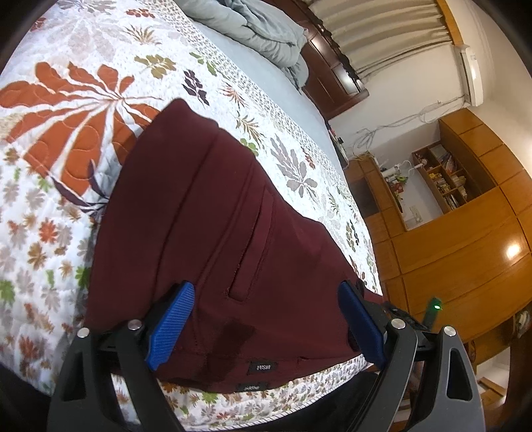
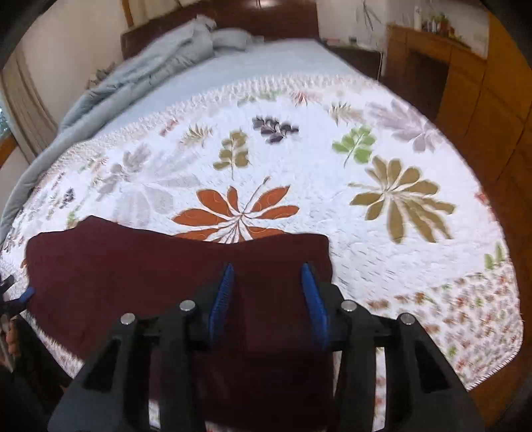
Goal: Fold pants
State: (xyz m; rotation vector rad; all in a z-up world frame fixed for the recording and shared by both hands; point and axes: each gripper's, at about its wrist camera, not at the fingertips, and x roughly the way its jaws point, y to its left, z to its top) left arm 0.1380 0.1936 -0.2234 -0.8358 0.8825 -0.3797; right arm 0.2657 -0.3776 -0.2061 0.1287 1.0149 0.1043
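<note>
Dark maroon pants (image 1: 232,239) lie flat on a floral quilt (image 1: 66,109), waistband with small labels near the bed's front edge. My left gripper (image 1: 266,299) is open, its blue fingers (image 1: 173,329) spread wide over the waistband end near a pocket slit. In the right wrist view the pants (image 2: 133,275) stretch to the left across the quilt (image 2: 382,249). My right gripper (image 2: 267,282) is open over their right end, blue fingers (image 2: 222,292) on either side of the cloth. The left gripper's tip (image 2: 23,295) shows at the far left edge.
A grey duvet (image 2: 139,73) is bunched at the bed's head by a dark wooden headboard (image 2: 266,16). Wooden cabinets and shelves (image 1: 465,216) stand beside the bed. Curtains (image 1: 382,30) and an air conditioner (image 1: 472,76) are on the far wall.
</note>
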